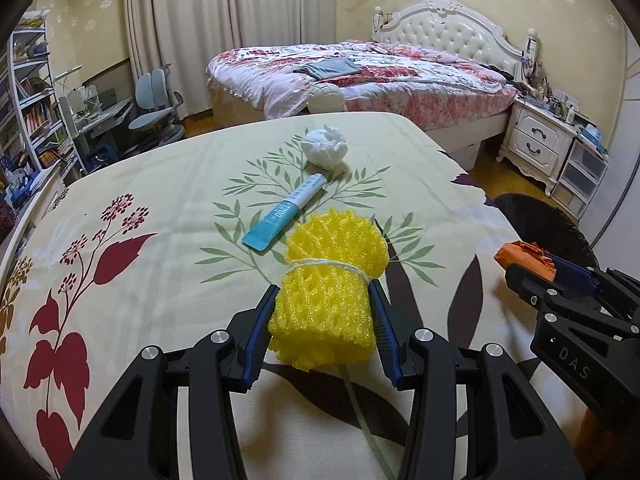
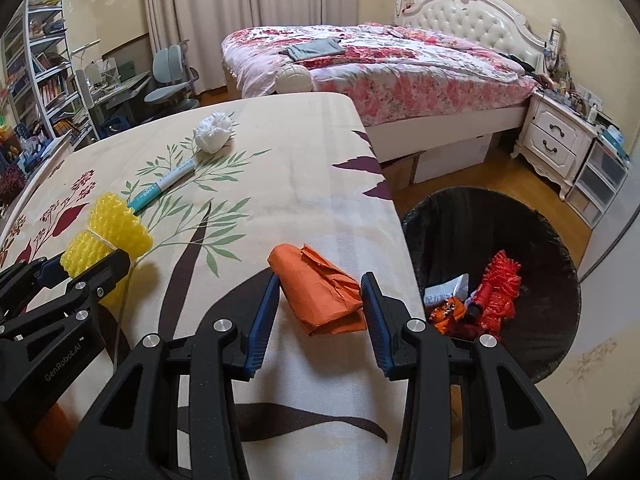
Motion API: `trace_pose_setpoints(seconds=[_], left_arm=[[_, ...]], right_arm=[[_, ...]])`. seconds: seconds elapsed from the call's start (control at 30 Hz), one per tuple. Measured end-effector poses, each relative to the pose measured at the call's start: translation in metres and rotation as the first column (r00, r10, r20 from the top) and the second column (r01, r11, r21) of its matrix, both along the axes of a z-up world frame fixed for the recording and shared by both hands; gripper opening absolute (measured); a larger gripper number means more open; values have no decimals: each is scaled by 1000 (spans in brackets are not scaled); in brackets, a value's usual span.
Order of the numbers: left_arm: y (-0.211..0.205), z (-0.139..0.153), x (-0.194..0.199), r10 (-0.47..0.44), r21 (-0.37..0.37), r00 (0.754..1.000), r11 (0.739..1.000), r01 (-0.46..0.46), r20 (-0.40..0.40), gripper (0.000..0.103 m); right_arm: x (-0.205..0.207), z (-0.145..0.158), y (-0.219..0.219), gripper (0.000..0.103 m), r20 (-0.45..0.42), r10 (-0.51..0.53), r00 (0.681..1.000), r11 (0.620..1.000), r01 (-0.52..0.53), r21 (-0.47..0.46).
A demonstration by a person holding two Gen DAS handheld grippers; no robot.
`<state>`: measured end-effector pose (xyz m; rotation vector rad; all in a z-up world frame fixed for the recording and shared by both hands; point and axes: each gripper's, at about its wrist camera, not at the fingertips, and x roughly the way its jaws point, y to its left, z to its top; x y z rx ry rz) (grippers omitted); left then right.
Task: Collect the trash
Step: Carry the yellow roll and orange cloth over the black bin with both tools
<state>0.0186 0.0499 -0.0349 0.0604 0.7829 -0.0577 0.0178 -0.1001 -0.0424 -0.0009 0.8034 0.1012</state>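
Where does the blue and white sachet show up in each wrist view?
Left wrist view: the blue and white sachet lies centre frame on the tablecloth, just beyond the yellow foam net held in the left tongs.
Right wrist view: the sachet lies upper left, beyond the foam net.
Shared landmark: the crumpled white tissue at the sachet's far end.

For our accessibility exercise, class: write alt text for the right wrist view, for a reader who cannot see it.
The right hand-held gripper grips a crumpled orange paper above a floral tablecloth, beside a black-lined bin holding red and orange wrappers. At left, the left hand-held gripper holds yellow foam netting; a bed stands behind.
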Motion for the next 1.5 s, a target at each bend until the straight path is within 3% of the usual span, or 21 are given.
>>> trace_pose_setpoints(seconds=[0.87, 1.5], left_arm=[[-101, 21, 13, -193, -19, 978, 981, 195, 74, 46], [-167, 15, 42, -274, 12, 957, 962, 275, 90, 46]], right_arm=[[-4, 12, -94, 41, 44, -230, 972, 973, 230, -1], [11, 11, -156, 41, 63, -351, 934, 936, 351, 16]])
